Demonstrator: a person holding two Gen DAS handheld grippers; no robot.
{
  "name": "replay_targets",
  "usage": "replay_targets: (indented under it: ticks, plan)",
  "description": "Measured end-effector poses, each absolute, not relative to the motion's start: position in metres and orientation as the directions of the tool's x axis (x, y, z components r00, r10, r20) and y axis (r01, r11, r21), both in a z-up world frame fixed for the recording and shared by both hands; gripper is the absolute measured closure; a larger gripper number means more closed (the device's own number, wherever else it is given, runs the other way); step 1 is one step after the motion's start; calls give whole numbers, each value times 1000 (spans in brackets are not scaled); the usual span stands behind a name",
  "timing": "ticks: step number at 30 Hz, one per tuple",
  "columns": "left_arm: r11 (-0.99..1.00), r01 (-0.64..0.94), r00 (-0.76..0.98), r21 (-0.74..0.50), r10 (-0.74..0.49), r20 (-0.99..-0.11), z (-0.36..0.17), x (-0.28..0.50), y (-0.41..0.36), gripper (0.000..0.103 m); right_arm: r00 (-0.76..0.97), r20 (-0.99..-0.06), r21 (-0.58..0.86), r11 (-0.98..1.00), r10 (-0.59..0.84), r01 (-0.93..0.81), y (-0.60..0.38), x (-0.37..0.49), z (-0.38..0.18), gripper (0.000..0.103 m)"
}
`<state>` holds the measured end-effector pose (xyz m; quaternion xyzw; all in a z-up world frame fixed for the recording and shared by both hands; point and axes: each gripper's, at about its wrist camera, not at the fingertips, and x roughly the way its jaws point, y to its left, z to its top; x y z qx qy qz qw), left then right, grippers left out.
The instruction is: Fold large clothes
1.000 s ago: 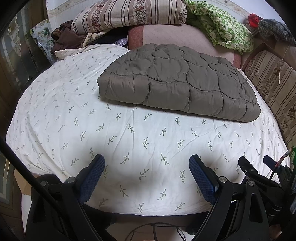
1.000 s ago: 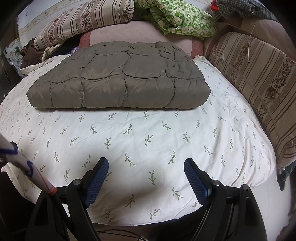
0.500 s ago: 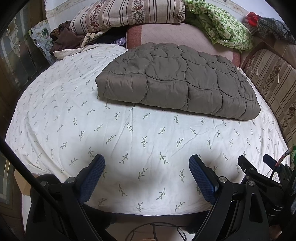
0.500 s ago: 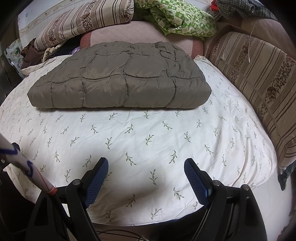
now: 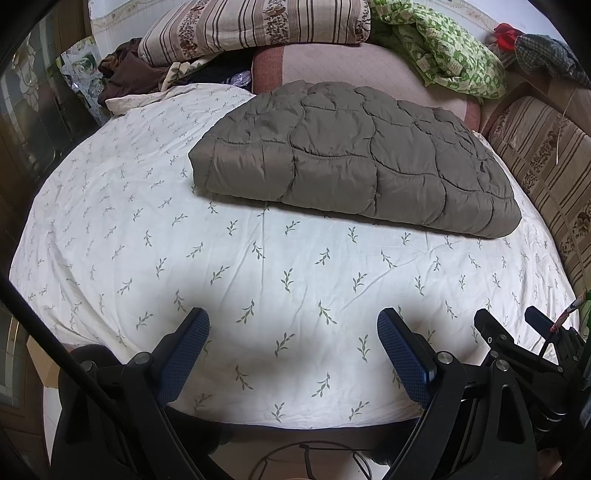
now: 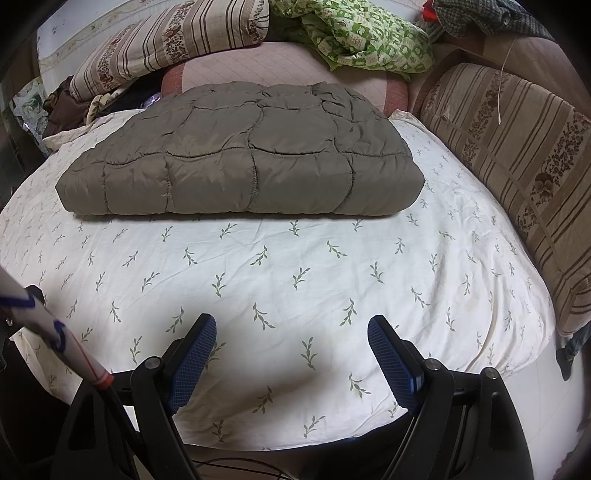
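Note:
A grey-brown quilted padded garment (image 5: 354,158) lies folded into a flat rectangle on the far half of the bed; it also shows in the right wrist view (image 6: 243,162). My left gripper (image 5: 293,325) is open and empty, held over the near edge of the bed, well short of the garment. My right gripper (image 6: 291,330) is open and empty too, over the near edge of the bed. The right gripper's black frame shows at the right edge of the left wrist view (image 5: 517,343).
The bed has a white sheet with green sprigs (image 5: 184,258). Striped pillows (image 5: 258,26), a pink cushion (image 5: 332,66), a green patterned cloth (image 5: 450,51) and brown clothes (image 5: 125,74) are piled at the head. A striped bolster (image 6: 517,166) lines the right side.
Both views have shifted very slightly; the folded garment sits a touch lower in the right wrist view. Both grippers stay open and nothing on the bed has moved.

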<state>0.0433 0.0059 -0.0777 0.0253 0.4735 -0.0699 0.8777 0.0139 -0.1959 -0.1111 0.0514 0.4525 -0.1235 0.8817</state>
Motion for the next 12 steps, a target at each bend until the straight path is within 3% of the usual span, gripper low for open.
replay_targets:
  ticks: [12]
  plan:
    - [987, 158, 549, -16, -101, -830, -80, 44, 5, 11, 553, -816, -24, 966, -168, 258, -196, 15, -115, 15]
